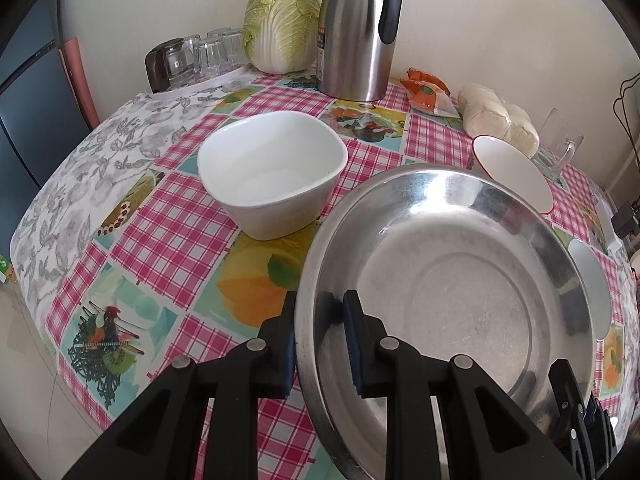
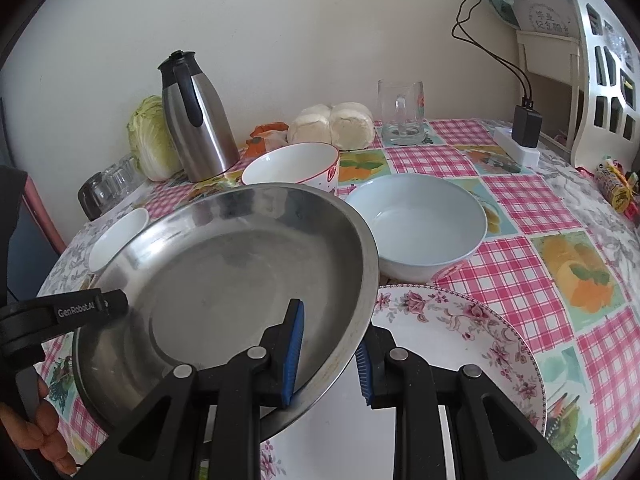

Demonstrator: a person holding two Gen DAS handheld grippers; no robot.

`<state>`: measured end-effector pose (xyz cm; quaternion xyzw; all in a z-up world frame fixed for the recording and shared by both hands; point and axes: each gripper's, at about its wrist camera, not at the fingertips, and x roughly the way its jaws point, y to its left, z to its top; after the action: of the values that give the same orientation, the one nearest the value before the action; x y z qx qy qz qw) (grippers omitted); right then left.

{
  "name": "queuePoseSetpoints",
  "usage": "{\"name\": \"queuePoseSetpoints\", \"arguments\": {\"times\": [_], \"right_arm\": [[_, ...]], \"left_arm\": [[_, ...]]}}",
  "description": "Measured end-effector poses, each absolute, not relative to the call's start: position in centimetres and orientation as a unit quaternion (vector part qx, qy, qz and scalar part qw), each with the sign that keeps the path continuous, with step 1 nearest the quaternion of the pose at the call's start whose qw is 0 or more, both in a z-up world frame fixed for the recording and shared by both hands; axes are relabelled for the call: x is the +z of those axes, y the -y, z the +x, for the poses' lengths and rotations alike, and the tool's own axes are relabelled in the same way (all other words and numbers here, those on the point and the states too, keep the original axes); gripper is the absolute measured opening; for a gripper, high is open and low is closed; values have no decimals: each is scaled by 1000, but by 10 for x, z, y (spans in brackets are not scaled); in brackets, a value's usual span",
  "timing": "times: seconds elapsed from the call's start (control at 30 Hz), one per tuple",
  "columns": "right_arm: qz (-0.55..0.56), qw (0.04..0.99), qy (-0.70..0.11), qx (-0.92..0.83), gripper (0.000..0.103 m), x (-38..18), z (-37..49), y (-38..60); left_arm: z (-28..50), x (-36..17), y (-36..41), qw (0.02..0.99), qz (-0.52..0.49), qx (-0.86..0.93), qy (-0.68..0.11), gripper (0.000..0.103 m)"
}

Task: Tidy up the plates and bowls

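Note:
A wide steel basin (image 1: 452,280) (image 2: 240,272) is held tilted over the table by both grippers. My left gripper (image 1: 320,344) is shut on its left rim, one finger inside and one outside. My right gripper (image 2: 330,360) is shut on the opposite rim, and it also shows in the left wrist view (image 1: 576,420). A white squarish bowl (image 1: 272,172) (image 2: 116,240) stands left of the basin. Behind the basin is a red-rimmed bowl (image 1: 516,176) (image 2: 292,164). A pale blue bowl (image 2: 416,224) and a floral plate (image 2: 460,360) lie to its right, the plate partly under the basin.
Along the wall stand a steel thermos jug (image 1: 360,28), a cabbage (image 1: 280,24), upturned glasses on a tray (image 1: 192,60), bagged buns (image 2: 332,124) and a glass mug (image 2: 400,112). A power strip with a charger (image 2: 524,132) sits at the far right. A hand (image 2: 44,428) holds the left gripper.

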<state>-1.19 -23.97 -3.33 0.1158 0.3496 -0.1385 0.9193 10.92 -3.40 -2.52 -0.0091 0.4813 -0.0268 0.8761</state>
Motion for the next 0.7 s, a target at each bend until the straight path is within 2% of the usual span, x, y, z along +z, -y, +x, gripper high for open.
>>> {"name": "queuePoseSetpoints", "arguments": {"times": [0.7], "right_arm": [[100,914,-365,-147,26,-38,-4,237]], "left_arm": [[119,-34,37,863,-9,-36,-504,25]]}}
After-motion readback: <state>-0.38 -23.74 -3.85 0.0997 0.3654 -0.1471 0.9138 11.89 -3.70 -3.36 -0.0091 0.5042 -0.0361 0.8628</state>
